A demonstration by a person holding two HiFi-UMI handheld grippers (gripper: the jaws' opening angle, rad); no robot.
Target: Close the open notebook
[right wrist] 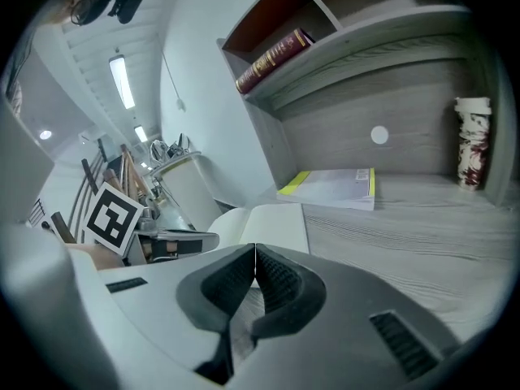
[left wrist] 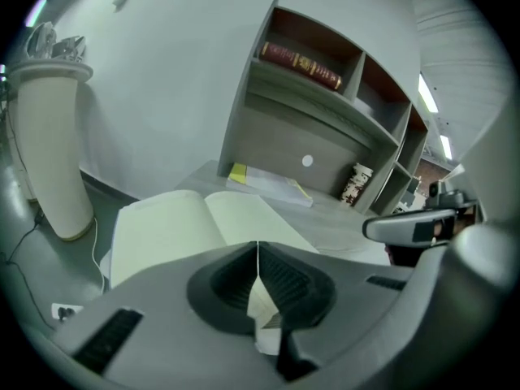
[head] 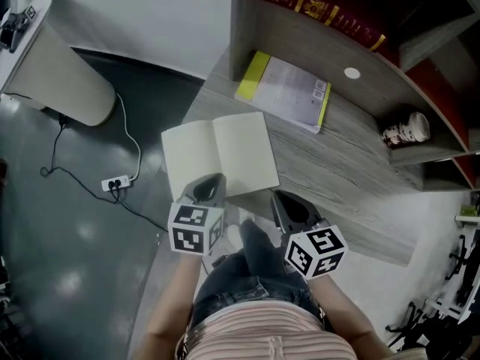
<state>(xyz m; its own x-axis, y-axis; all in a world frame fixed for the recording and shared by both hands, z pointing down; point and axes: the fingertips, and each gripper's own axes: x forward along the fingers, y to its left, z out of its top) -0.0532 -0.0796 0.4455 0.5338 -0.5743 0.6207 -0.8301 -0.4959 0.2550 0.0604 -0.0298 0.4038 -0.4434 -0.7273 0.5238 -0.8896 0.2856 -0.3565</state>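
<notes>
The open notebook lies flat on the grey wooden desk, both blank cream pages up, near the desk's left corner. My left gripper is at the notebook's near edge, over the left page's bottom corner, jaws together with nothing between them. My right gripper is just off the right page's near corner, over bare desk, also shut and empty. In the left gripper view the notebook spreads beyond the shut jaw tips. In the right gripper view the notebook lies ahead and left of the tips.
A closed book with a yellow spine lies behind the notebook. A patterned cup stands in the shelf at right, and a red book lies on the upper shelf. On the floor at left are a power strip and a white stand.
</notes>
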